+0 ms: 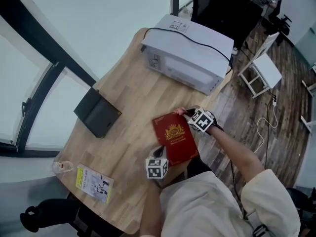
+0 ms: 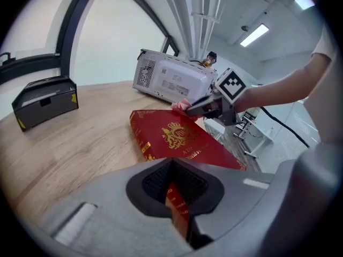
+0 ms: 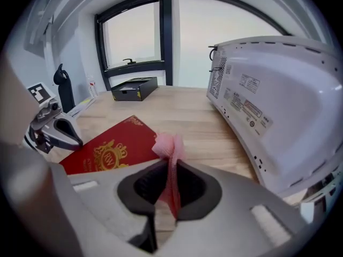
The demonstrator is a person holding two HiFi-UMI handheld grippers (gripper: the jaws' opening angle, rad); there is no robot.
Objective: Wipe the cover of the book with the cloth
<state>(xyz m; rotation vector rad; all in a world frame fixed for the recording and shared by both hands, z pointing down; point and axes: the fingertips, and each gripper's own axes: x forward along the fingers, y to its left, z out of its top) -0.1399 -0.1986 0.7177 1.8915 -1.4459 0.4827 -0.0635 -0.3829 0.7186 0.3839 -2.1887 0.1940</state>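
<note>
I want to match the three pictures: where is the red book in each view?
Head view: the red book lies just below centre.
Left gripper view: centre, reaching down into the left gripper's tongs.
Right gripper view: lower left.
Shared landmark: the white machine, visible in all three.

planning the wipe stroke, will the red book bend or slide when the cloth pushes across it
The book looks hardbound and lies flat, so it is probably stiff under the cloth. The smooth table might let it slide, but the left gripper clamps its near edge, likely holding it.
</note>
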